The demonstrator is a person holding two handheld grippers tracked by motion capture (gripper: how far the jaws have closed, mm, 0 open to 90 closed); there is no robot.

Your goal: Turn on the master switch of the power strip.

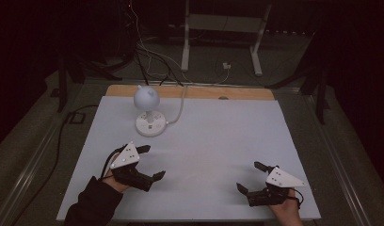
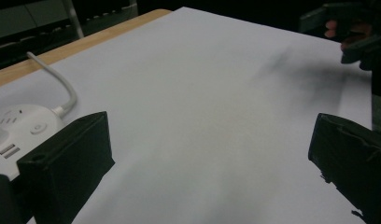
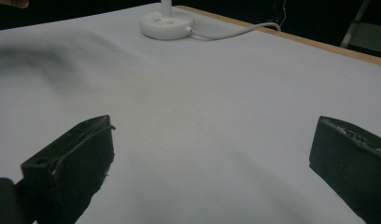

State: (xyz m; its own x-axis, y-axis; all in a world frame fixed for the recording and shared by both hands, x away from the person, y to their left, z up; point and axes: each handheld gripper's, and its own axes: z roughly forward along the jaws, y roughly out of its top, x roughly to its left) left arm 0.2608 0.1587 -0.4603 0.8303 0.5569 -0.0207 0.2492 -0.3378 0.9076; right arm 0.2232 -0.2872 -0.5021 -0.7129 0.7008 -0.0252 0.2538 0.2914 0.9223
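Note:
A small white desk lamp (image 1: 147, 104) with a round head stands on a round base (image 1: 149, 124) at the back left of the white table sheet (image 1: 218, 136). Its base (image 2: 16, 130) shows at the left of the left gripper view, and its base (image 3: 166, 22) lies far off in the right gripper view. My left gripper (image 1: 151, 162) hovers open at the front left, just in front of the lamp, with nothing between its jaws. My right gripper (image 1: 250, 177) is open at the front right, also holding nothing.
The lamp's white cable (image 1: 180, 106) runs back over the table's wooden rear edge (image 1: 190, 92) to a plug on the floor. A white desk frame (image 1: 223, 28) and loose cables lie beyond the table. A black cable (image 1: 58, 146) trails on the floor at left.

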